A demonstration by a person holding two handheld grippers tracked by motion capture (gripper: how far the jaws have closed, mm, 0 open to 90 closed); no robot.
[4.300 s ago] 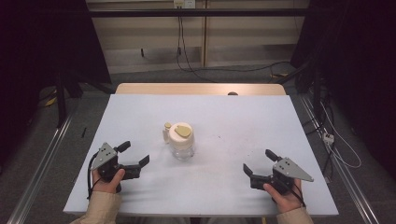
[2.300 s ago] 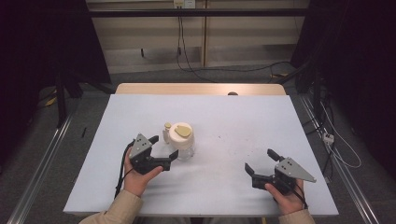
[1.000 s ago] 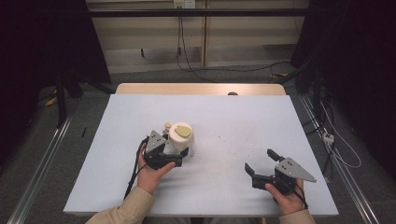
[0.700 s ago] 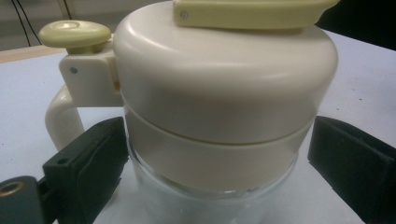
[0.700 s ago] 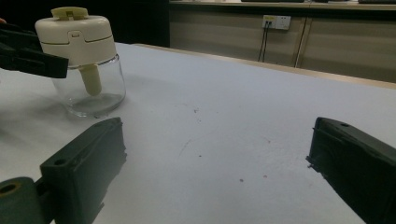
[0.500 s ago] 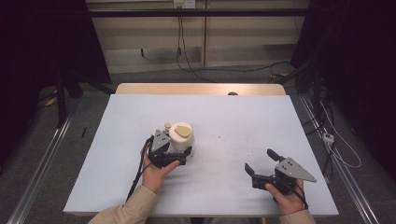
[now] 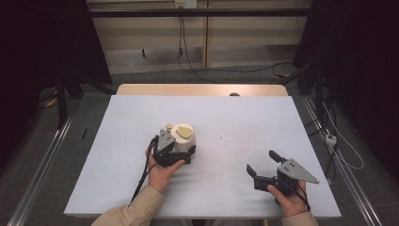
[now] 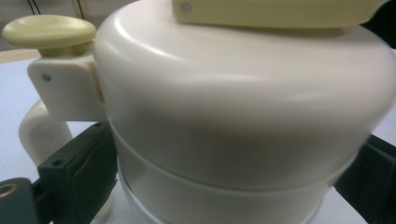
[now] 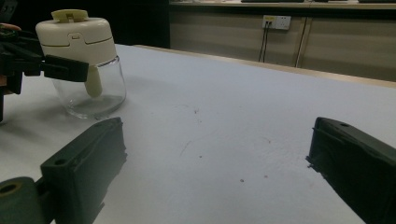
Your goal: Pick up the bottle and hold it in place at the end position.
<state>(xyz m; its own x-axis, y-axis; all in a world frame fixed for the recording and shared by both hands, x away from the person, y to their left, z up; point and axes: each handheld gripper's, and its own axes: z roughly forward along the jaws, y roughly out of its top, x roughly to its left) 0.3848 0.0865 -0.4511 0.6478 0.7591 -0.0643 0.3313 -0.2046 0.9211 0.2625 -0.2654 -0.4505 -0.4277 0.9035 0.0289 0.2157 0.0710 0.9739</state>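
**Inspector:** Start at your left. The jar stands upright near the middle of the white table. Its lower body is clear glass, rounded, and its top is a smooth cream plastic dome with a flat pale-yellow lid piece and a round yellow button beside it. A cream handle curves down one side.

**Operator:** And my left hand?

**Inspector:** Your left hand reaches forward from the near edge, sleeve resting low. Your left gripper has its black jaws on either side of the jar, just under the cream dome. In the left gripper view one jaw sits close against the glass by the handle; whether both press on it, I cannot tell.

**Operator:** The right side?

**Inspector:** Your right hand rests at the near right of the table, well apart from the jar. Your right gripper has its jaws spread wide, nothing between them but bare tabletop with small dark specks.

**Operator:** Any markings?

**Inspector:** No legible writing on the jar.
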